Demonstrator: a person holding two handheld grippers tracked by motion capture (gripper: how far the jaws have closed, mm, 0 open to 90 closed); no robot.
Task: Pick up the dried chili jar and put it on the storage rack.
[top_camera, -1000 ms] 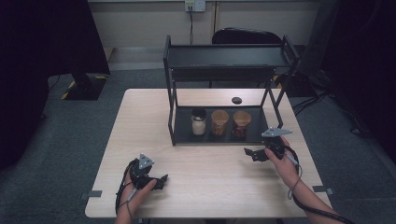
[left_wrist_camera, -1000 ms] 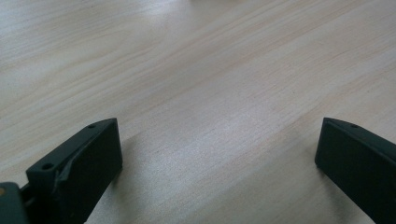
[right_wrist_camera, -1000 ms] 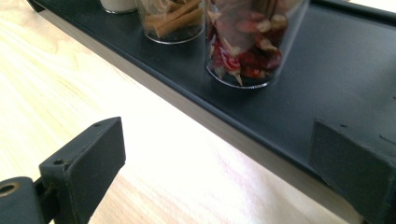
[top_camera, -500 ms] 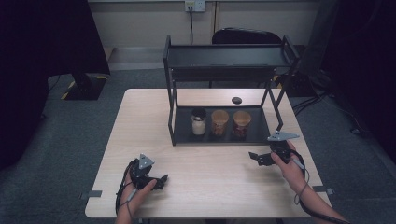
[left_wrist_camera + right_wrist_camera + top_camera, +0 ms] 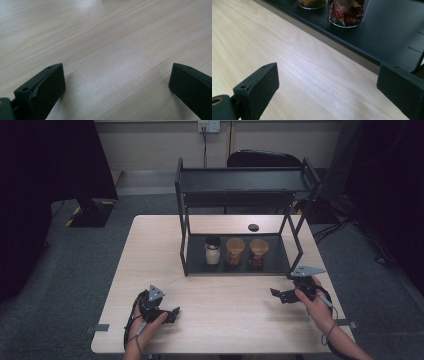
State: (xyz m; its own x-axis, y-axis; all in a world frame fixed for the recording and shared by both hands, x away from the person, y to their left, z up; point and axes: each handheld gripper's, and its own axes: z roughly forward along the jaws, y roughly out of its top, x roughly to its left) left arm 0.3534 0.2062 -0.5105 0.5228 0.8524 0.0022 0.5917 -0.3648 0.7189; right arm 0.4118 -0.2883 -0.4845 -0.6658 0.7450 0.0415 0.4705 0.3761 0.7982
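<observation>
- Left gripper [image 5: 167, 312]: rests low over the near-left part of the desk [image 5: 230, 320], held by the person's left hand [image 5: 145, 327]; its jaws stand wide with only bare wood between them.
- Right gripper [image 5: 280, 295]: near the desk's right edge, just in front of the rack; jaws wide and empty (the right gripper view looks between them over bare wood to the tray's front lip).
- Rack [image 5: 240, 185]: a black two-tier frame standing on the far half of the desk; its upper shelf looks empty from the high view.
- Lower tray [image 5: 272, 265]: carries three jars in a row, each upright and apart from its neighbours.
- Jars, left to right: a pale jar with a dark lid [image 5: 213, 251], an amber jar [image 5: 235, 251], and a jar of reddish pieces [image 5: 258, 253], the one nearest the right gripper.
- Small dark disc [image 5: 253, 227]: lies on the desk behind the tray.
- Progress (a judgement): nothing is grasped yet and all three jars sit on the tray; approach, grip and transfer all remain.
</observation>
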